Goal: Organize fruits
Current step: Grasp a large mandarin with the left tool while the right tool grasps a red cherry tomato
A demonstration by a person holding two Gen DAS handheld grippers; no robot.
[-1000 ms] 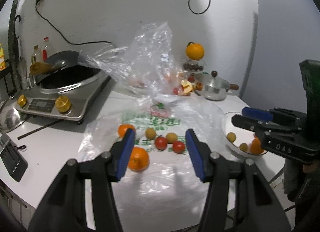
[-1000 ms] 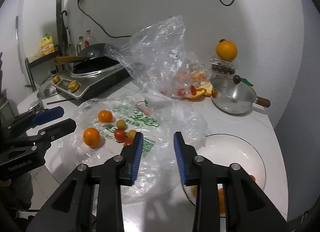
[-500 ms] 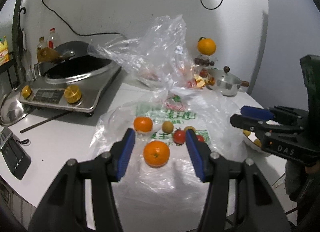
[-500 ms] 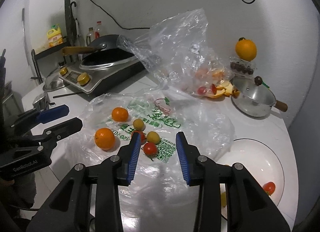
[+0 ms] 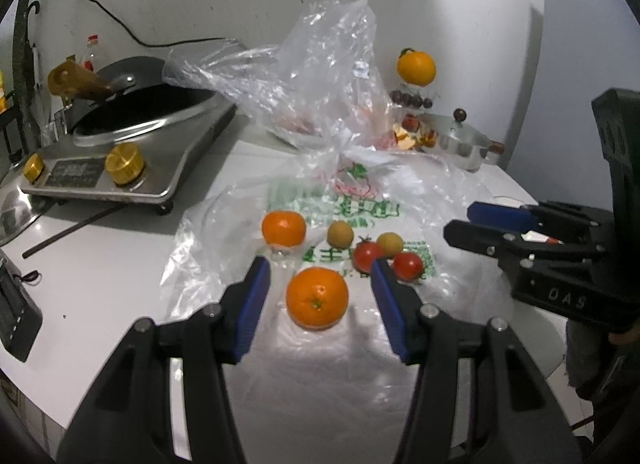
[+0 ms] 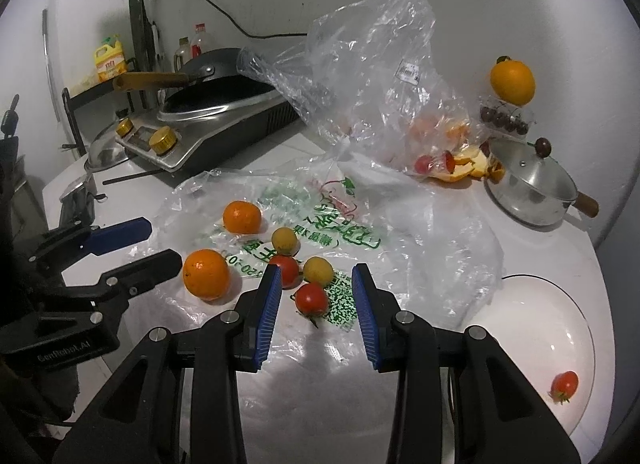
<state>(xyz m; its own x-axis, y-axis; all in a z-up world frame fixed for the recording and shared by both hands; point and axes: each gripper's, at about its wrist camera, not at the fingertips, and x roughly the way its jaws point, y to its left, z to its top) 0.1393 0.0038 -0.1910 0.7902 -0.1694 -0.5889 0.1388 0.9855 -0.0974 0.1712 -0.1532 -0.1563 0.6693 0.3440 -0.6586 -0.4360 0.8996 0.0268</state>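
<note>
Both sets of jaws released: left gripper (image 5: 320,270) frames the near orange (image 5: 317,297), right gripper (image 6: 316,284) a tomato (image 6: 311,299); crinkly plastic bag (image 6: 420,248) underneath, white bowl (image 6: 576,304) off right.

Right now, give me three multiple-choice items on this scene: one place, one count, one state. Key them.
1. Where does the near orange lie?
A. in the white bowl
B. on the flat plastic bag, before the left gripper
C. on the stove

2. How many red tomatoes lie on the flat plastic bag?
A. two
B. four
C. none

3. How do the right gripper jaws stand?
A. shut on a tomato
B. open, touching nothing
C. shut on the bag

Key: 1 B, it sits between the left gripper jaws' line; 2 A, two red ones by the yellow fruits; 3 B, gaps show beside the tomato.
</note>
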